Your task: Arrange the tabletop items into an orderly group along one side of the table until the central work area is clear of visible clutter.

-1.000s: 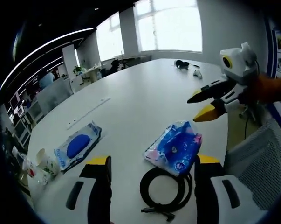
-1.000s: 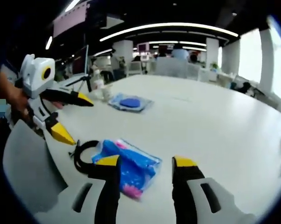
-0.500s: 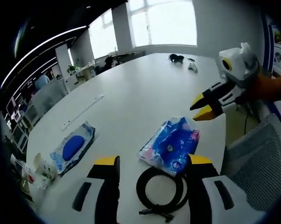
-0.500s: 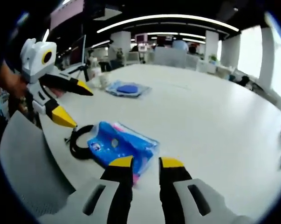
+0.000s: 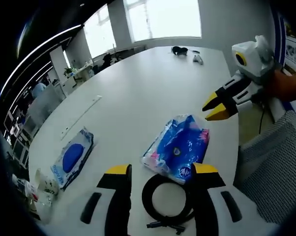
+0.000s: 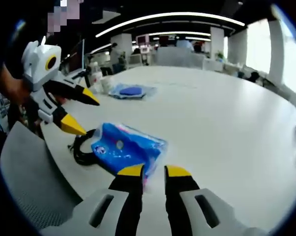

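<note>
chair: grey mesh back (image 5: 268,172), right of the left tongs, off the table edge
windows: bright panes (image 5: 162,19), far ahead of the left tongs
ceiling lights: long curved strips (image 6: 172,17) (lit), above the right tongs

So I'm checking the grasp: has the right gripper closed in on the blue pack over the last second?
Yes. The right gripper has narrowed its jaws and come up to the blue pack, near its edge, beside the cable.

Blue-and-pink crinkled packet (image 5: 178,146) flat near desk (image 5: 138,88) edge, touching coiled black cable (image 5: 168,202); blue-patched wipes pack (image 5: 72,157) well apart, beside cups (image 5: 44,187) at another edge.
</note>
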